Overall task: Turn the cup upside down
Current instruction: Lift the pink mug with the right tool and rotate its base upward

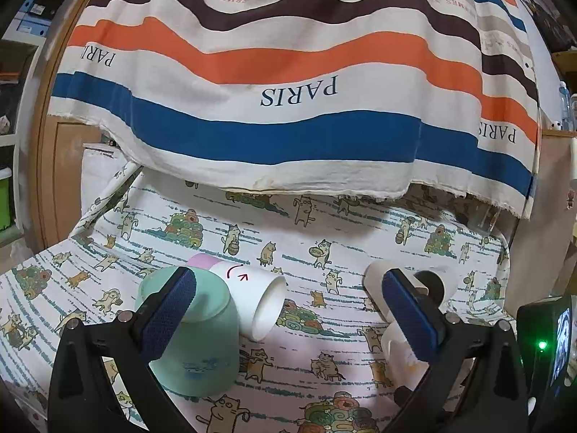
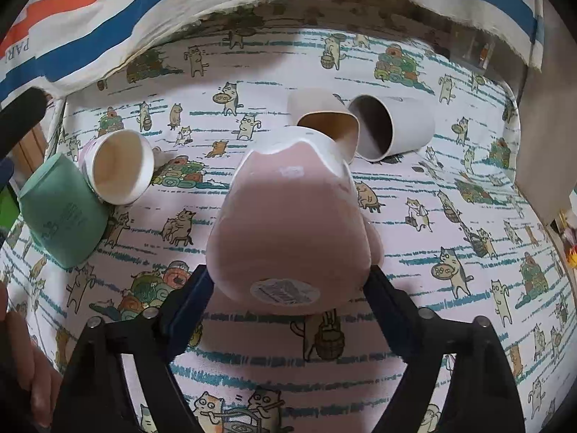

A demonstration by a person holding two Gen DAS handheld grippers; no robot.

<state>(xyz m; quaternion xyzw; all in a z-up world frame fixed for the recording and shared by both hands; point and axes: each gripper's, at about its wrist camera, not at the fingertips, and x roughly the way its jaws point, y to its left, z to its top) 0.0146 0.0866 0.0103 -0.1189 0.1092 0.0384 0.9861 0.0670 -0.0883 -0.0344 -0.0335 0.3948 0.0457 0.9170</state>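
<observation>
In the right wrist view my right gripper is shut on a pink cup, held at its base end with a sticker, rim pointing away and tilted down toward the cat-print cloth. In the left wrist view my left gripper is open and empty. Its left finger stands in front of a green cup that stands upside down. A white cup with a pink base lies on its side against the green cup. Both show in the right wrist view: the green cup and the white cup.
Two more cups lie on their sides at the back right, a cream one and a white one. A striped cloth hangs over the back of the surface. The other gripper's body shows at the right edge of the left wrist view.
</observation>
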